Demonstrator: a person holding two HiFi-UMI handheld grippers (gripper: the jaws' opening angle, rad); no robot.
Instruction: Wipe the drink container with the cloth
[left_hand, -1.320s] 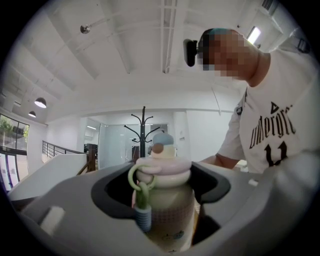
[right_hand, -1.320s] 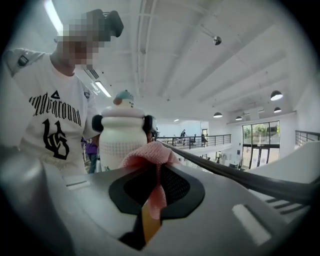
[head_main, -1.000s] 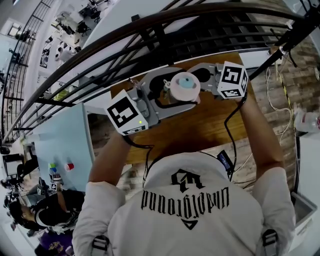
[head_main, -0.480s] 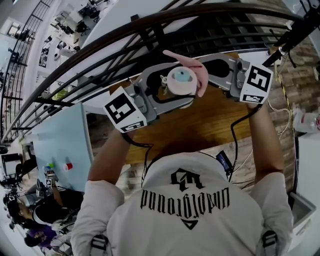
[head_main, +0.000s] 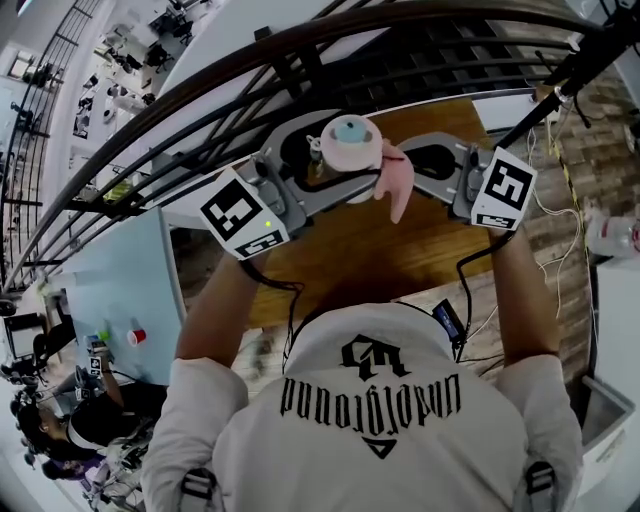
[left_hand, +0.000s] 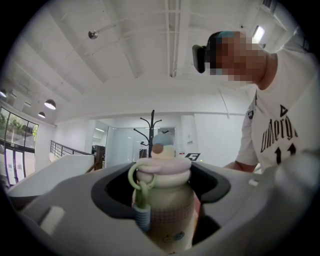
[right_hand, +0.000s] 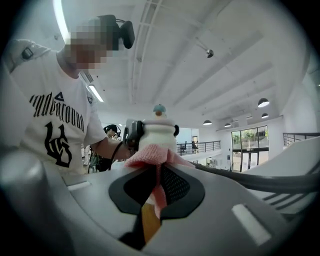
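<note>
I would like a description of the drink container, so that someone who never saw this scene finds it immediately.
Look in front of the person in the white T-shirt, before the dark curved railing. There the left tongs grip a cream bottle. Unlike the pink cloth beside it, it has a pink lid, a blue knob on top and a green loop.

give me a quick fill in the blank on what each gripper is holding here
The cream plastic drink bottle with a pastel lid is clamped in the ____ gripper's jaws. The right gripper is shut on a ____ knitted cloth. The plastic loop hanging from the bottle's lid is ____.
Missing words: left; pink; green.
</note>
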